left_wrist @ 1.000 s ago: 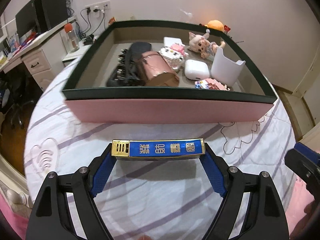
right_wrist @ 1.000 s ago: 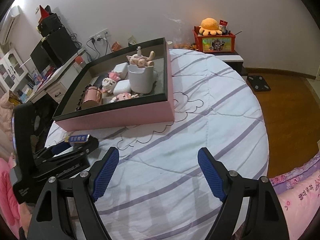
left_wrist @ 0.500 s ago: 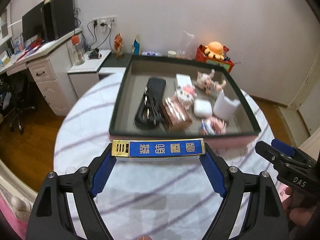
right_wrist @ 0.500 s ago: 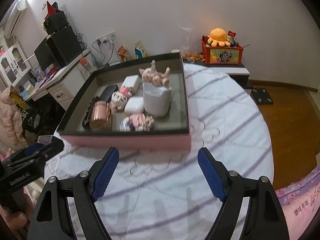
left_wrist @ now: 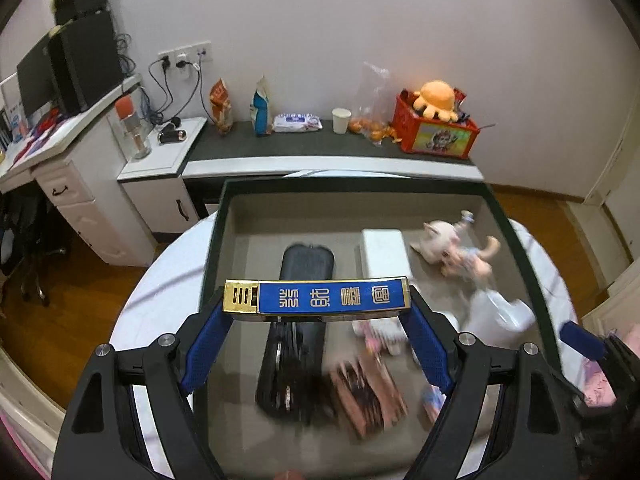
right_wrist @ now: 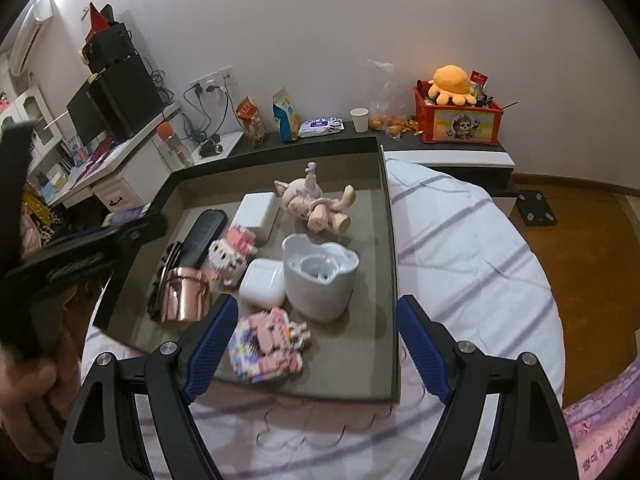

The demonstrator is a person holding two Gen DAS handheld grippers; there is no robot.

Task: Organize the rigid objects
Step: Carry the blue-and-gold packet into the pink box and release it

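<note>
My left gripper (left_wrist: 318, 312) is shut on a blue and gold box (left_wrist: 318, 297), gripping it by its two ends and holding it crosswise in the air over the tray (left_wrist: 216, 240). The tray is dark-rimmed with a grey floor. In it lie a black case (left_wrist: 306, 264), a white box (left_wrist: 384, 252), a pig doll (left_wrist: 452, 248) and a white cup (left_wrist: 500, 312). My right gripper (right_wrist: 316, 320) is open and empty above the tray's (right_wrist: 390, 240) near part, over a pink block figure (right_wrist: 268, 344). The left gripper (right_wrist: 120, 236) shows at that view's left.
The tray rests on a round surface under a white striped cover (right_wrist: 472, 248). An earbud case (right_wrist: 262, 282), a kitty block figure (right_wrist: 232, 254) and a rose-gold cylinder (right_wrist: 182, 298) also lie in the tray. Behind it stand a low bench with a red box (right_wrist: 460, 120) and a desk (left_wrist: 60, 160).
Both grippers have moved forward and a little up, from in front of the tray's pink wall to above its inside. The blue box stays clamped in the left gripper.
</note>
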